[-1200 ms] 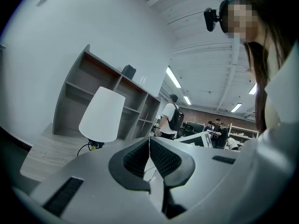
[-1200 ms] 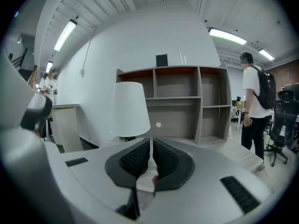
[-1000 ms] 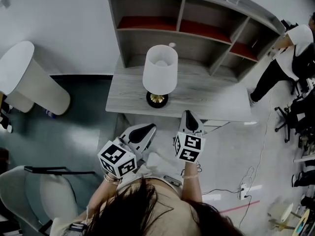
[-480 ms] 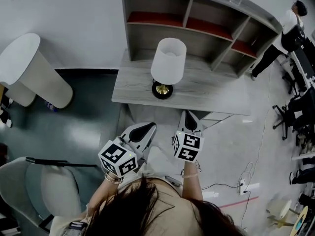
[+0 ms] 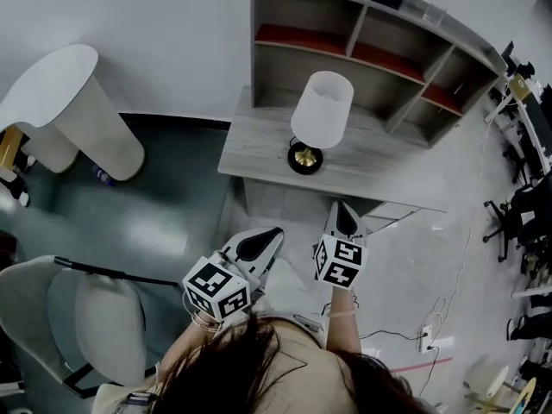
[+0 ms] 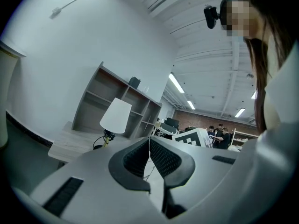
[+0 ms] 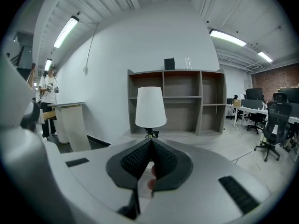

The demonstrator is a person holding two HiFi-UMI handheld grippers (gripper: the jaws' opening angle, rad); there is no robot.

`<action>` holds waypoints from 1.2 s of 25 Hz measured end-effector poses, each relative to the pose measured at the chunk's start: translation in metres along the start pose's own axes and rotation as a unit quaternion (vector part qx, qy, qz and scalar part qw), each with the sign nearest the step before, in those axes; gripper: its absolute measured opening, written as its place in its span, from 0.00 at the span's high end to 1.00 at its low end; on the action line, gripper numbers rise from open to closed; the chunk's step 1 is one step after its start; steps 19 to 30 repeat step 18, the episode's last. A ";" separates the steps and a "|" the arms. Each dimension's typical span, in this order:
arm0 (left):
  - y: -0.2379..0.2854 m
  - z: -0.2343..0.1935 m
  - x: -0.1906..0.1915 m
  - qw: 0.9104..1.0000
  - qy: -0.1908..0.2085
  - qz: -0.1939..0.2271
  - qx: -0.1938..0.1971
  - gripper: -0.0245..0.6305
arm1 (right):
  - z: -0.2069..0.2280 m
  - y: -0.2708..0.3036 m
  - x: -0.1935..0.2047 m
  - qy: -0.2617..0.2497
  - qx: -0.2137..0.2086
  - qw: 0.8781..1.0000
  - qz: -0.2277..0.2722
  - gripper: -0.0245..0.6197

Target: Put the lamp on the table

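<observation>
Lamp (image 5: pixel 321 110) with smooth white tapered shade and round dark base standing on the grey wood-grain table (image 5: pixel 259 149), boxy shelf (image 5: pixel 362 50) behind, left gripper (image 5: pixel 274 231) holding its ribbed jaws together, empty, right gripper (image 5: pixel 343 207) closing its jaws on nothing, both hovering near the table's edge.

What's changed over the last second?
The head view has shifted: the lamp and table now sit farther right, slightly farther from both grippers. The right gripper fingers are closing on nothing. The lamp stays upright on the table; the left gripper stays shut, empty.
</observation>
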State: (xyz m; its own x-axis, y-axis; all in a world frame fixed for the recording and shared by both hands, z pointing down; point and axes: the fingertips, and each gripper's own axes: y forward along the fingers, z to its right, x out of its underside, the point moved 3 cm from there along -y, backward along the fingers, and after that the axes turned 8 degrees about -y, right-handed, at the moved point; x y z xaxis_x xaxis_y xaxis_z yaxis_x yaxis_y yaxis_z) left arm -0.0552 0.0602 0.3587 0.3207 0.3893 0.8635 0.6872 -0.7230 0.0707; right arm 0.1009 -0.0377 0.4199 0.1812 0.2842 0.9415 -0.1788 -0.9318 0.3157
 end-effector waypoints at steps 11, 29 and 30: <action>-0.033 -0.006 0.006 1.000 -0.010 0.022 -0.017 0.94 | -0.018 -0.013 0.000 -0.009 -0.007 1.000 0.000 0.93; -0.047 -0.020 0.007 0.998 -0.018 0.035 -0.041 0.94 | -0.022 -0.014 0.004 -0.019 -0.005 1.000 0.000 0.93; -0.047 -0.020 0.007 0.998 -0.018 0.035 -0.041 0.94 | -0.022 -0.014 0.004 -0.019 -0.005 1.000 0.000 0.93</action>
